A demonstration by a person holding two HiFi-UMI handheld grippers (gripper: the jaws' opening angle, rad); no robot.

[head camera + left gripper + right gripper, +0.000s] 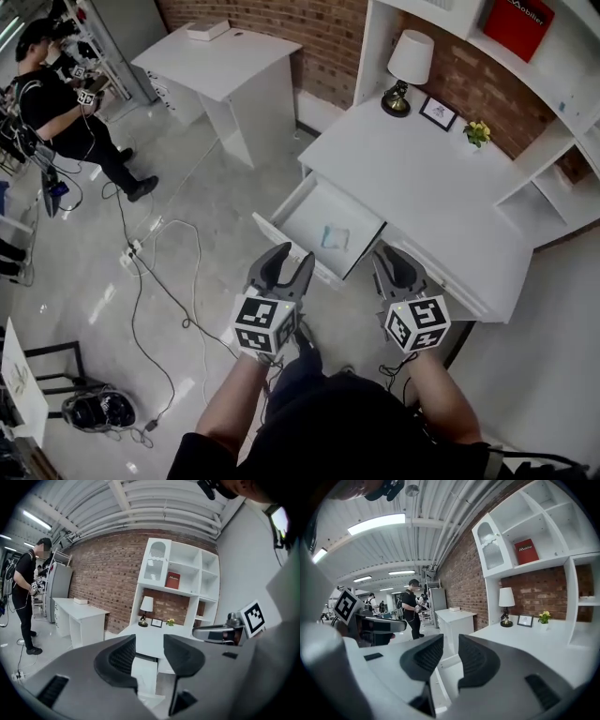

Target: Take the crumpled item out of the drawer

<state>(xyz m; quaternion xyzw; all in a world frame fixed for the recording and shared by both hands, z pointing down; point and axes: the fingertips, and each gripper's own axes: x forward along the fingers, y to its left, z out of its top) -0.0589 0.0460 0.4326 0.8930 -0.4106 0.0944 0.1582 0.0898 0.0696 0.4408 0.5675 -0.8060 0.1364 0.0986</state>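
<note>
Crumpled item — pale blur in the drawer, too small to identify.

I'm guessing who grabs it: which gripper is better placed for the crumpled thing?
Probably left. The left gripper faces straight into the drawer, jaws open, crumpled thing ahead; the right gripper hangs beside it.

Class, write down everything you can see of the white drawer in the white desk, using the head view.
The white drawer is a shallow rectangular box, seemingly painted board, with low walls and a flat front panel. It stands pulled well out of the white desk, level. A small pale blue crumpled item lies near the middle of its otherwise bare floor.
</note>
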